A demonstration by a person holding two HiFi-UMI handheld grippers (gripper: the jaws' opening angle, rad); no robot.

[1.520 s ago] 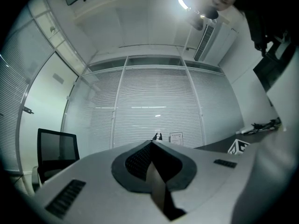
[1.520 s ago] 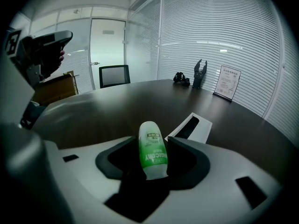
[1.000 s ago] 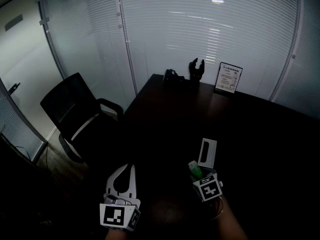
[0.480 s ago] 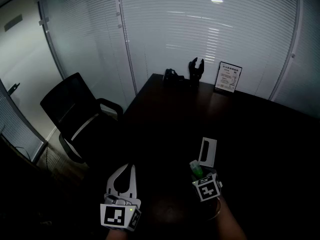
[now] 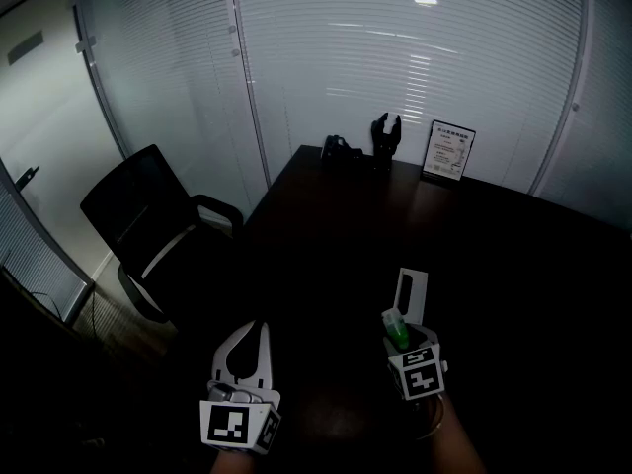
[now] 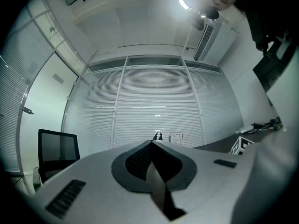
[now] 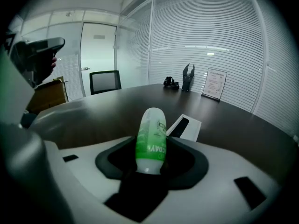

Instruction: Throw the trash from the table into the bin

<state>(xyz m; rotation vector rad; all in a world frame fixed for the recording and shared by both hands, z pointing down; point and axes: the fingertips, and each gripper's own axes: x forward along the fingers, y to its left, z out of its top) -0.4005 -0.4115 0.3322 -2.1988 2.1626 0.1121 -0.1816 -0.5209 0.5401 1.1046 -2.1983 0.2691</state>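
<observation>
A small green and white bottle (image 5: pixel 396 328) stands upright between the jaws of my right gripper (image 5: pixel 402 336), which is shut on it above the dark table (image 5: pixel 513 265). In the right gripper view the bottle (image 7: pixel 151 139) fills the gap of that gripper (image 7: pixel 156 143), cap end toward the camera. Just beyond it a flat white box (image 5: pixel 411 295) with a dark window (image 7: pixel 184 126) lies on the table. My left gripper (image 5: pixel 259 328) hangs off the table's near left corner, jaws shut and holding nothing (image 6: pixel 152 144). No bin shows in any view.
A black office chair (image 5: pixel 148 220) stands left of the table. At the far table edge are a framed sign (image 5: pixel 449 153), a black claw-shaped stand (image 5: pixel 386 138) and a small black object (image 5: pixel 341 150). Glass walls with blinds close the room. A cardboard box (image 7: pixel 46 96) sits by the door.
My right gripper has lifted a little with the bottle in it and tilted slightly. The white box and my left gripper have stayed where they were.
</observation>
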